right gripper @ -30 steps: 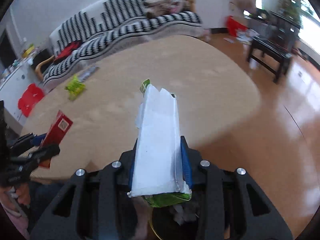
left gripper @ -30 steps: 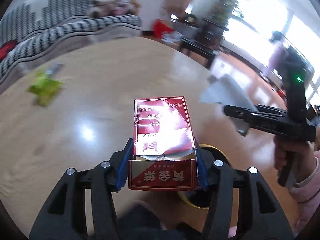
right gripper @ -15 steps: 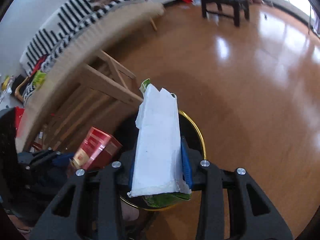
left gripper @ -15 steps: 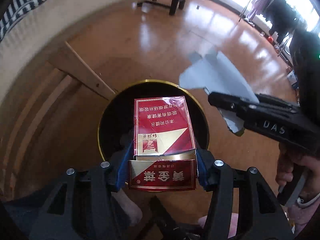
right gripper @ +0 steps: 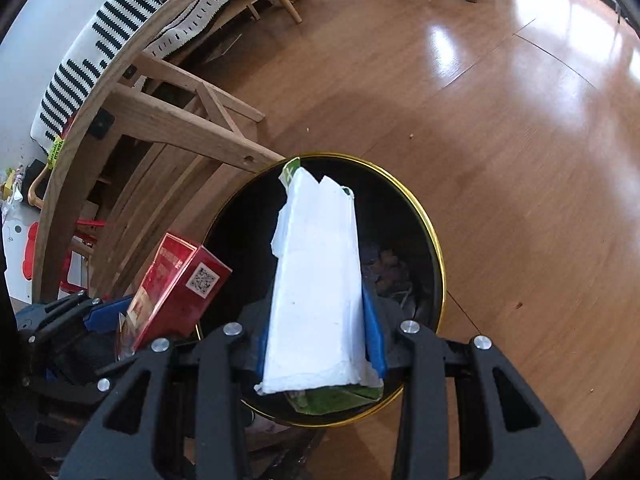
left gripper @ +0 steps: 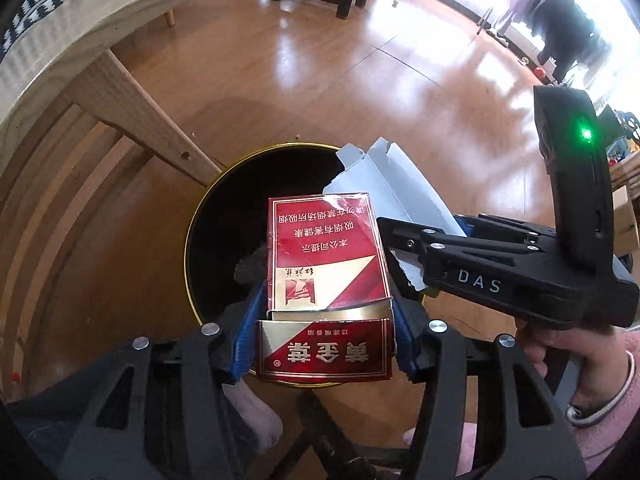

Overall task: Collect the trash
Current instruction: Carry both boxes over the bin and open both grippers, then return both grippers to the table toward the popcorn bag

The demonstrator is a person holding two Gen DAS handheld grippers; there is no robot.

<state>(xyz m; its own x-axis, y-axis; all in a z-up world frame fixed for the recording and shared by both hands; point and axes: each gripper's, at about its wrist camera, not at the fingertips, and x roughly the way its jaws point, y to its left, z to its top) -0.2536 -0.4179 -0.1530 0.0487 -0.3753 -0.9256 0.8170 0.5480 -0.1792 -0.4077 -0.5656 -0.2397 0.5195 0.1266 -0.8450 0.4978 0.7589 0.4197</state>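
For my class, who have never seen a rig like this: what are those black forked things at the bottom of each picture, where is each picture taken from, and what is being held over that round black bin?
There is no robot here: a person holds a hand-operated two-finger gripper in each hand, each with a camera looking along its fingers. One picture comes from the left gripper, clamped on a red cigarette pack. The other comes from the right gripper, clamped on a flattened white carton with green print underneath. Both hang over a black bin with a gold rim standing on the wooden floor, beside a wooden table. Each camera also catches the other gripper. Nothing has been dropped in yet.
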